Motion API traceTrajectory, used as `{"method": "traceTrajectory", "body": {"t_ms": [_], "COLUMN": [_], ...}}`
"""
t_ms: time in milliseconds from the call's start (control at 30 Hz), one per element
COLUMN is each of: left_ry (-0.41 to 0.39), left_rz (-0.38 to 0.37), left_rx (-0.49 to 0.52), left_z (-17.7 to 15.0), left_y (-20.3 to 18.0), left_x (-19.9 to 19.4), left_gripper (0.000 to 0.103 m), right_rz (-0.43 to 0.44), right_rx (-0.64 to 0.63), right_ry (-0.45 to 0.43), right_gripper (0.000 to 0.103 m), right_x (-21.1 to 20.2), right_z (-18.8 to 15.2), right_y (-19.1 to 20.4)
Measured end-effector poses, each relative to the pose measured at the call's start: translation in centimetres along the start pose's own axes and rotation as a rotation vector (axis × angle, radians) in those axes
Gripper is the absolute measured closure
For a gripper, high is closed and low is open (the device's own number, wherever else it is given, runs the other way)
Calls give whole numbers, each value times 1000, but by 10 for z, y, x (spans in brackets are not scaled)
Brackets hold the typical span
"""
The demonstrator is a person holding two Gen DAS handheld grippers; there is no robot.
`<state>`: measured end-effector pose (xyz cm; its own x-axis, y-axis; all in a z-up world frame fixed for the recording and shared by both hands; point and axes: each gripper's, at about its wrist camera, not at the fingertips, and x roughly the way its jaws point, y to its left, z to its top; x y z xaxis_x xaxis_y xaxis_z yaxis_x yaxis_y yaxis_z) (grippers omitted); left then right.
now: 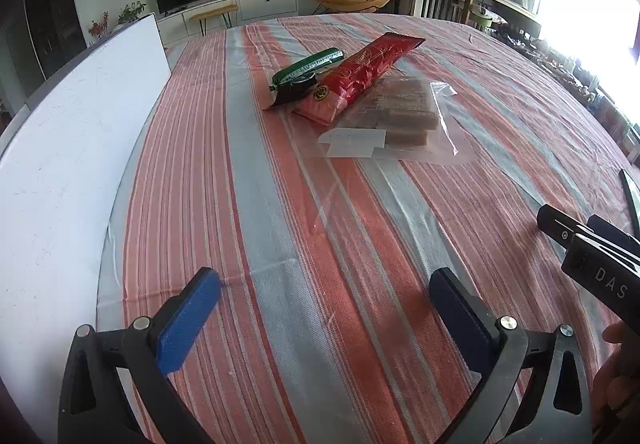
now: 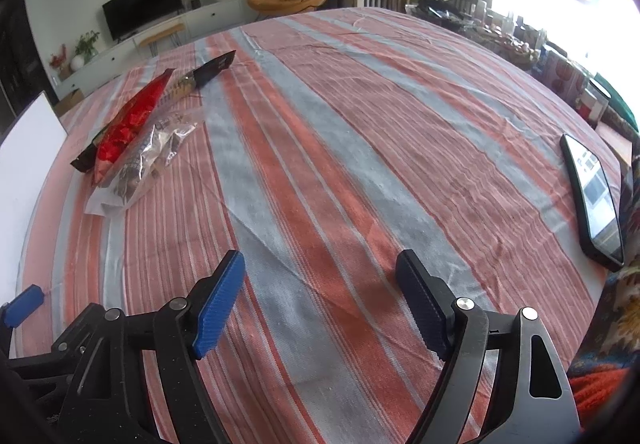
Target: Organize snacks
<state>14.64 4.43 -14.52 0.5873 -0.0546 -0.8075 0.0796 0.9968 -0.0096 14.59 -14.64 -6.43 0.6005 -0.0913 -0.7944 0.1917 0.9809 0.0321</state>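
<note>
Three snacks lie together on the striped tablecloth [image 1: 280,228]: a green and black packet [image 1: 301,77], a long red packet [image 1: 356,78] leaning over it, and a clear bag of brown bars [image 1: 404,116] under the red one. In the right wrist view the red packet [image 2: 130,124] and the clear bag [image 2: 152,154] sit far left, with a dark packet [image 2: 208,73] beyond them. My left gripper [image 1: 326,280] is open over bare cloth, well short of the snacks. My right gripper [image 2: 322,264] is open too, nothing between its fingers.
A white board [image 1: 68,148] lies along the table's left side. A phone [image 2: 594,200] rests near the right edge. Part of the right gripper's body [image 1: 592,248] shows at the left view's right edge. Behind the table are a TV, plants and an orange chair.
</note>
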Motion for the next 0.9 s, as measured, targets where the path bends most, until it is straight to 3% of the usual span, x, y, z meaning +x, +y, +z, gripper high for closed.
{"method": "traceTrajectory", "body": {"t_ms": [900], "left_ry": [0], "left_rz": [-2], "left_rx": [0], "left_z": [1], "left_y": [1], "left_x": [-1], "left_gripper": [0], "right_rz": [2], "right_rx": [-29], "right_ry": [7], "right_gripper": [15], "right_x": [-2], "right_z": [-4], "right_y": [4]}}
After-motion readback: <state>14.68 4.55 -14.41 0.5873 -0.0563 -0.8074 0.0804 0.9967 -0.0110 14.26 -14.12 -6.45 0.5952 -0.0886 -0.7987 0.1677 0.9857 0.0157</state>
